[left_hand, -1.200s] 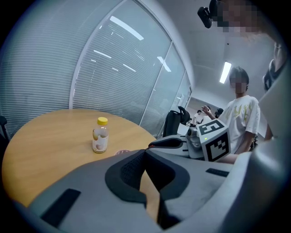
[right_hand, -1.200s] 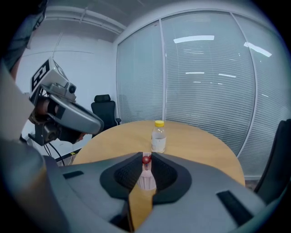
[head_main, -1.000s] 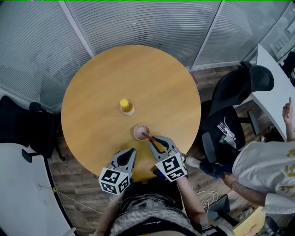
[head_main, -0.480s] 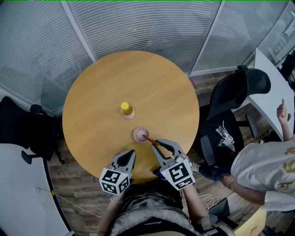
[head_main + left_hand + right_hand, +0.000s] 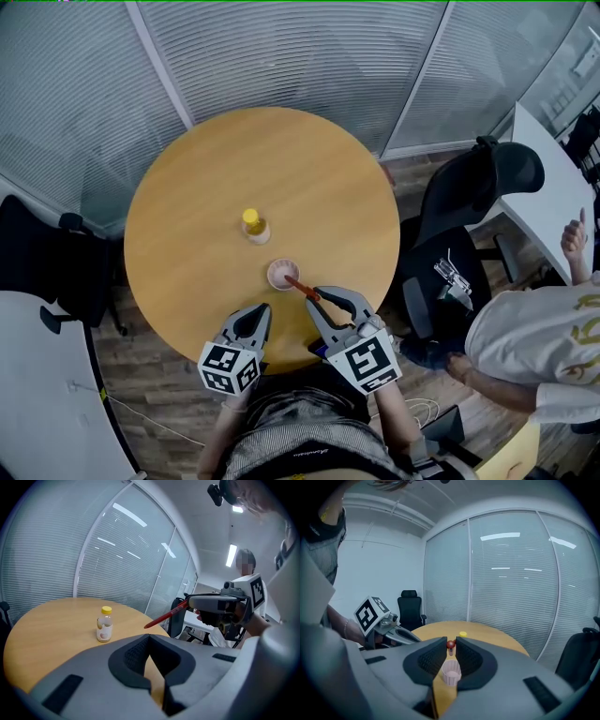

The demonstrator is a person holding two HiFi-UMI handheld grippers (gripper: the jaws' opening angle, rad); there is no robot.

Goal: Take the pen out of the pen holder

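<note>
The right claw [image 5: 450,642] was clamped on the red pen [image 5: 166,615], whose tip hung just above the pink pen holder [image 5: 282,274] by the table's [image 5: 187,206] near edge. The left claw [image 5: 149,637] was closed and empty. The slanted pen could pivot, clip the rim and topple the holder.

The round wooden table [image 5: 187,187] carries a pink cup [image 5: 282,274] just before the right tongs [image 5: 314,297], a bottle [image 5: 254,225] beyond.

Office: blinded glass partitions [image 5: 281,47], swivel chair [image 5: 473,192]
</note>
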